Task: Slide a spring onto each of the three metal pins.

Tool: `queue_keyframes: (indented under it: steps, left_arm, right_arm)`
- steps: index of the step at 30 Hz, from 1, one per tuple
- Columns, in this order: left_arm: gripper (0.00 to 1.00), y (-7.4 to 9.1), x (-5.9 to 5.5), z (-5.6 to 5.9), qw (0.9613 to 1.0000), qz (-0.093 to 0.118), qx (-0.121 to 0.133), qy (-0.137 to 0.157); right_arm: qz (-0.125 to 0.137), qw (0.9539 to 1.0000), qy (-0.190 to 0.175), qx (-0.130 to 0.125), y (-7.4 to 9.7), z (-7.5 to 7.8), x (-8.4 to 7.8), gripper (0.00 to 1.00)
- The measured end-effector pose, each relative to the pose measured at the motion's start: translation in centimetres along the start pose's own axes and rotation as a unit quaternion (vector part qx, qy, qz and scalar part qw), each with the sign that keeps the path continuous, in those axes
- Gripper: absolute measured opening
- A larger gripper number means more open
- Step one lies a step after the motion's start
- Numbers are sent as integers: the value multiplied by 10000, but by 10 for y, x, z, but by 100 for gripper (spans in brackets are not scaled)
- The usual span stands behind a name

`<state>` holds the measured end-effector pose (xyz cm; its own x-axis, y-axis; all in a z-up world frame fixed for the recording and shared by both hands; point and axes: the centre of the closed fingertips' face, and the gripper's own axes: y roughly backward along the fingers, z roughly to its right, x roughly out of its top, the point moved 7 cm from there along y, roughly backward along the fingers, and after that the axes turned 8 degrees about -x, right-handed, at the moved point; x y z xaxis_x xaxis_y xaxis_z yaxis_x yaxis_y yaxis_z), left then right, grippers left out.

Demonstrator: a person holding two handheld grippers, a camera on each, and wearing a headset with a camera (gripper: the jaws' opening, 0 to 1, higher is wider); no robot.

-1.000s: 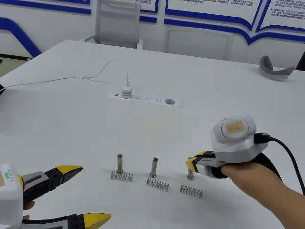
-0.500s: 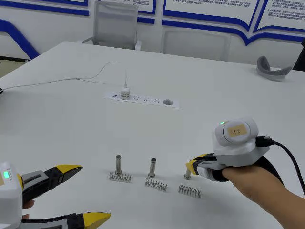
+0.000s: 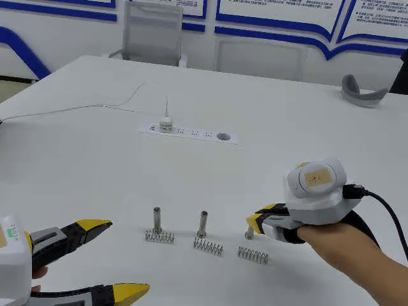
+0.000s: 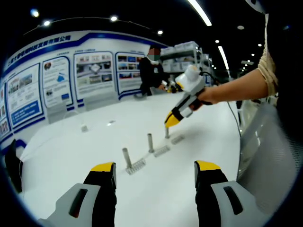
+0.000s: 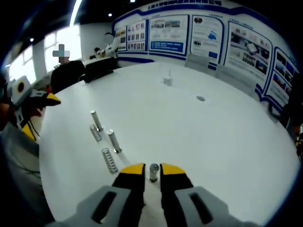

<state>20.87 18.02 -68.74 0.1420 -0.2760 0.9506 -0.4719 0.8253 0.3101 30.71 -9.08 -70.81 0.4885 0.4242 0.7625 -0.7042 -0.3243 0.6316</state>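
Nearest, the left gripper [image 3: 124,256] was held low over the white table [image 3: 89,159], its jaws spread wide apart. Beyond it, 3 springs were laid flat in a row: the left spring [image 3: 159,237], the middle spring [image 3: 208,247] and the right spring [image 3: 253,255]. Just behind each, a pin was stood upright; the left pin [image 3: 157,218] and the middle pin [image 3: 203,224] were bare. The right pin [image 5: 153,171] was clamped between the jaws of the right gripper [image 3: 255,222]. Farther off, a power strip [image 3: 190,132] was seen with 1 plug in it, and a chair [image 3: 152,32] at the far edge.
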Motion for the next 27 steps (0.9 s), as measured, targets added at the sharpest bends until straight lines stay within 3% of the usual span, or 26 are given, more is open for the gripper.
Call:
queue_keyframes:
  steps: [7,14,19,27]
  left_arm:
    - [68,0,1,0,10000,2,-10,-17]
    - [68,-2,0,1,10000,-23,-33,-14]
    - [68,-4,1,2,10000,-23,-69,-22]
    - [67,-5,1,2,10000,-38,-81,-28]
  right_arm:
    - [96,9999,66,2,8,2,-2,15]
    - [14,10000,4,86,13,9,-18,15]
    - [92,9988,15,489,18,5,-24,15]
    - [-33,9958,267,879,20,1,-34,15]
